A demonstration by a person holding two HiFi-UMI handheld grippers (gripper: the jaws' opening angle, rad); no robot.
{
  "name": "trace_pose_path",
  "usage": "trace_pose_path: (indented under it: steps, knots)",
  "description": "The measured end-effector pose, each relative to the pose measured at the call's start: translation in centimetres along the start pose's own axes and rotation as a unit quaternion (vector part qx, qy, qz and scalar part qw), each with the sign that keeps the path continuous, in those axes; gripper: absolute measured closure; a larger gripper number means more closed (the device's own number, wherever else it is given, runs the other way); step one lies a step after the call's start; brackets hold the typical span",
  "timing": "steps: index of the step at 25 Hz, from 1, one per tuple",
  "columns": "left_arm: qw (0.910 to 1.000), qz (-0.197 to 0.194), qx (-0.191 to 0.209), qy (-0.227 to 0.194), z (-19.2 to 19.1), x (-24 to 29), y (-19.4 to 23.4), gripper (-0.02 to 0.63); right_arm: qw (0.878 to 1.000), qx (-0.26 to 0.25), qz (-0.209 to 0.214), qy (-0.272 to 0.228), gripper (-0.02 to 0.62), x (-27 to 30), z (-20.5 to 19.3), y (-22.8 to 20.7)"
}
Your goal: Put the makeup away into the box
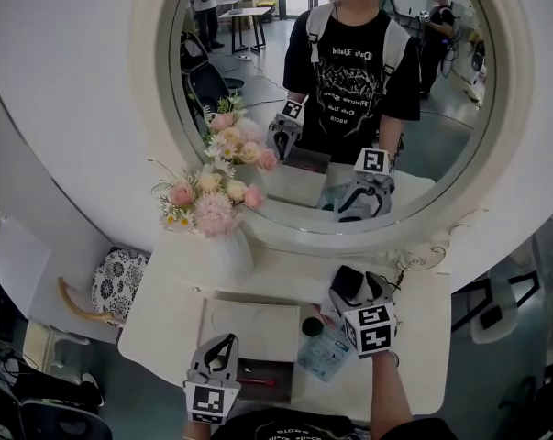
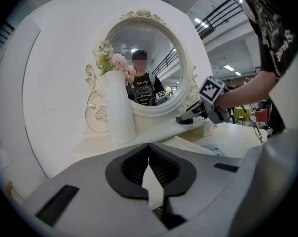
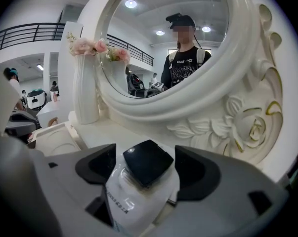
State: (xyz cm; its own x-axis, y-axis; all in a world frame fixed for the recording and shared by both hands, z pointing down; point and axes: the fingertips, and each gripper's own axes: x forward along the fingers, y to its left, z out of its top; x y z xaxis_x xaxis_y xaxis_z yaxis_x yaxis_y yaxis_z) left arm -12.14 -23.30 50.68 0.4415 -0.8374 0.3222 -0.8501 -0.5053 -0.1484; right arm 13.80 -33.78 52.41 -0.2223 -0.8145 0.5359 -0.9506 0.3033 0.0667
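Sitting between the jaws of the right gripper [image 1: 354, 290] is a small black makeup case [image 3: 143, 162]. The jaws are spread wide and do not squeeze it. There is a gap on each side. The case lies on a clear packet [image 3: 134, 201] on the white table [image 1: 414, 337], close to the bottom of the big round mirror [image 3: 198, 102].

The left gripper [image 2: 149, 154] has its jaws pressed together, with nothing in them. It hangs by the white box [image 1: 248, 328]. The box is at the front of the table, well apart from the case.

The job looks like it has a good way to go. The case is not in the box yet. A little round black thing [image 1: 311, 326] also sits on the table, just beside the box. Something pink seems to lie inside the box, but it is too small to tell what it is. So the case, the round thing and maybe the packet are left to put away.
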Motion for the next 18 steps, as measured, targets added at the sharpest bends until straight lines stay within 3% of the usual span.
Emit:
trace_pose_path:
  steps: [18]
  knots:
    - [0.9999,0.001,-0.01,0.013,-0.5,0.7,0.6,0.591,0.998,0.016,0.013,0.052,0.196,2.2,-1.5,-0.3]
